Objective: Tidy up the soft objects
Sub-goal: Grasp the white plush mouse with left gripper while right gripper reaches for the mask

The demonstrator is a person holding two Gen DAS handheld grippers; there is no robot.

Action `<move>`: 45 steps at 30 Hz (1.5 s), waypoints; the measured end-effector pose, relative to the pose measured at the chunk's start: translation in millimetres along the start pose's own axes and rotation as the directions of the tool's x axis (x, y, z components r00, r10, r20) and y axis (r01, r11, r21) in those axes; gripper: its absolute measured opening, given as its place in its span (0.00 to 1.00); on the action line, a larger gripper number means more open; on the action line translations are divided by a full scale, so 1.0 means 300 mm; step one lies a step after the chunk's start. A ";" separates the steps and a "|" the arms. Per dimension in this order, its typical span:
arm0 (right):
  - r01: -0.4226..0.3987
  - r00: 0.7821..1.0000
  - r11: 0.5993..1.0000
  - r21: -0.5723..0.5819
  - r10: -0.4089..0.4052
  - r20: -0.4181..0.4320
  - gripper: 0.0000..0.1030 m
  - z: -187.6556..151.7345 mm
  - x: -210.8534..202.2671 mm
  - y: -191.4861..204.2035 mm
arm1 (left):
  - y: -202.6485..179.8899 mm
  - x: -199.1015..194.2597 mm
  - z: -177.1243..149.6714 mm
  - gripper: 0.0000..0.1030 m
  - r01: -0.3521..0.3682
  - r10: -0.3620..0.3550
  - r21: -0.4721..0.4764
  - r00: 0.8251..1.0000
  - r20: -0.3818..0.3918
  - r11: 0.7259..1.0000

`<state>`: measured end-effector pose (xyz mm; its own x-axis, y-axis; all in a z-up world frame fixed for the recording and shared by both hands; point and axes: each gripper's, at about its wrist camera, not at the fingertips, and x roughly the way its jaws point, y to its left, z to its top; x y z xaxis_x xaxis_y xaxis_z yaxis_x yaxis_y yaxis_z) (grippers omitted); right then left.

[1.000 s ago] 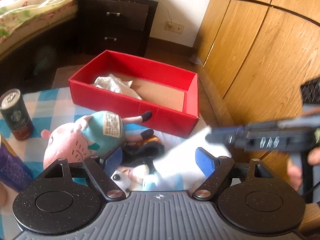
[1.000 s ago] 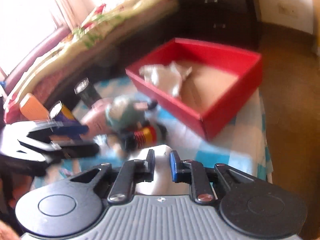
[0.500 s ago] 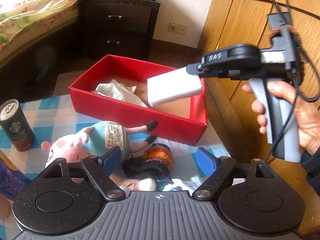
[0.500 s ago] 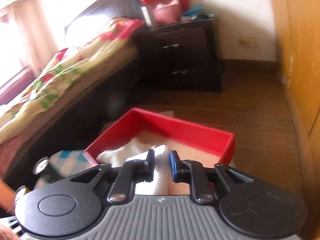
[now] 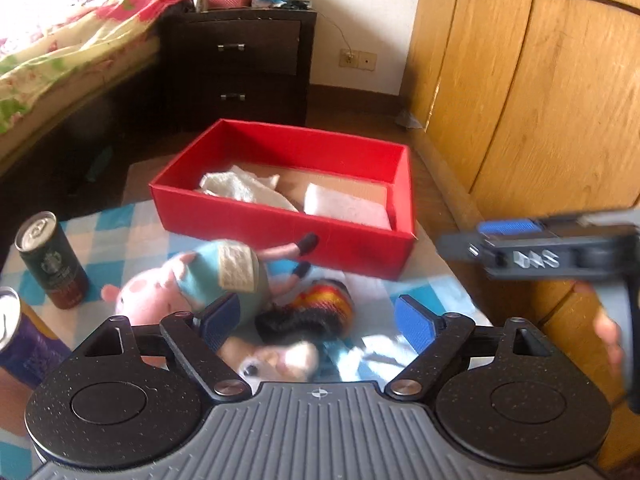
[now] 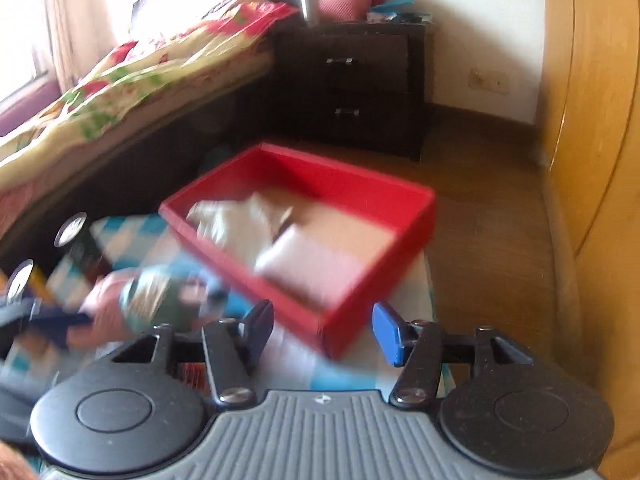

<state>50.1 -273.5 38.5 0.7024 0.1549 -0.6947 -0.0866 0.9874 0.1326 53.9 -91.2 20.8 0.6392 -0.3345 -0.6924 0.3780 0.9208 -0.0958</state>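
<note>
Sponge (image 5: 347,208), a white block, lies inside the red box (image 5: 280,226) at its right end, next to a crumpled white cloth (image 5: 240,186) at the left end. The right gripper (image 6: 323,330) has just been opening its jaws; they stand apart with nothing between them, the sponge released and resting in the box beyond them. From the left wrist view the same gripper shows blurred at the right edge, held in a hand (image 5: 608,336) beside the box.

The left gripper (image 5: 316,318) hangs with its fingers spread wide over the soft toys on the blue checked cloth (image 5: 120,236). Between and just beyond its pads lie a pink pig toy (image 5: 192,280) in a teal dress, a dark striped toy (image 5: 316,310) and a pale toy (image 5: 276,360) partly hidden by the gripper body. No pad presses on any of them. A dark drink can (image 5: 52,260) stands upright to the left of the pig, with a purple can (image 5: 18,340) nearer the edge.
</note>
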 end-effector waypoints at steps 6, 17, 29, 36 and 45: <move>0.040 0.997 0.998 0.044 -0.037 -0.069 0.33 -0.143 -0.089 -0.054 | -0.098 0.009 -0.057 0.80 0.044 -0.041 0.062 0.998 -0.055 0.997; 0.090 0.988 0.992 0.087 -0.078 -0.134 0.38 -0.230 -0.144 -0.113 | -0.179 0.051 -0.122 0.80 0.078 -0.073 0.036 0.991 -0.114 0.996; 0.054 0.987 0.998 -0.024 -0.057 -0.150 0.39 -0.231 -0.091 -0.009 | -0.053 0.042 -0.210 0.41 0.022 -0.013 0.043 0.980 -0.198 0.999; 0.039 0.985 0.997 -0.067 -0.049 -0.163 0.44 -0.223 -0.031 0.030 | -0.054 0.029 -0.228 0.21 0.067 -0.047 0.102 0.981 -0.190 0.992; -0.012 0.988 0.990 -0.144 -0.011 -0.156 0.50 -0.195 0.048 0.114 | 0.041 -0.047 -0.230 0.00 0.081 -0.075 0.025 0.980 -0.183 0.996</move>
<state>16.1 -235.6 -8.4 0.5844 0.1473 -0.7980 -0.1953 0.9800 0.0379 3.3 -61.2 -20.0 0.4753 -0.3604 -0.8026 0.4453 0.8853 -0.1338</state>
